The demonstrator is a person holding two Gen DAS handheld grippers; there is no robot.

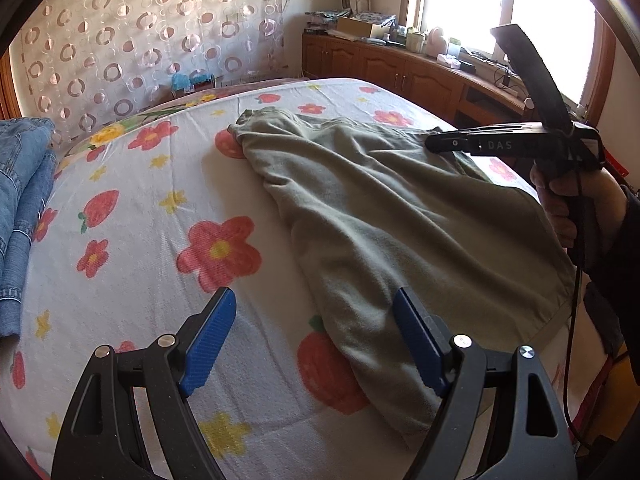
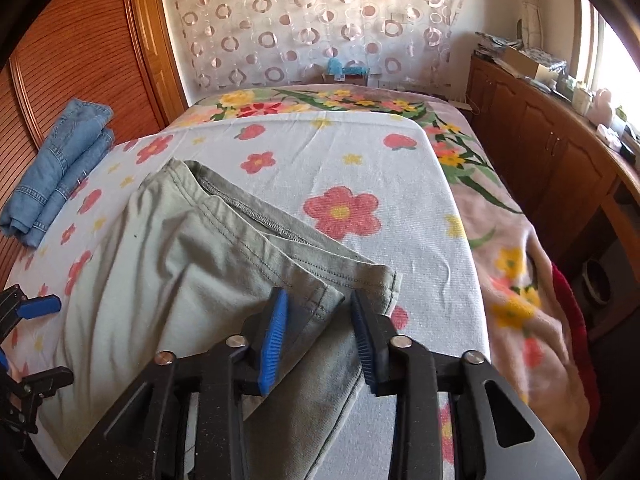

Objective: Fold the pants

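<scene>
Blue ribbed pads fill the bottom of both my wrist views. On the left wrist view, my left tool point(image 1: 314, 338) is spread wide and released; its right pad point(image 1: 420, 344) sits over the near edge of the grey-green pants point(image 1: 384, 216) and its left pad over the bare floral blanket point(image 1: 152, 200), with nothing clamped between them. On the right wrist view, my right tool point(image 2: 320, 332) has its pads set fairly close together, one on each side of a hemmed corner of the pants point(image 2: 208, 264). A strip of fabric lies in the gap, but I see space on both sides of it and cannot tell whether either pad actually touches the cloth, so I read this tool as loose, not grasping. The pants lie on the bed, spread across the white flower-print blanket, partly folded over themselves, with stitched hems and an inside seam turned up toward the far end. From the left view I see the person's right hand point(image 1: 568, 208) gripping the other tool's handle above the pants' right side. A folded pair of blue jeans point(image 2: 60, 168) rests at the bed's left edge, well apart from the pants, beside the wooden wardrobe point(image 2: 80, 48).
</scene>
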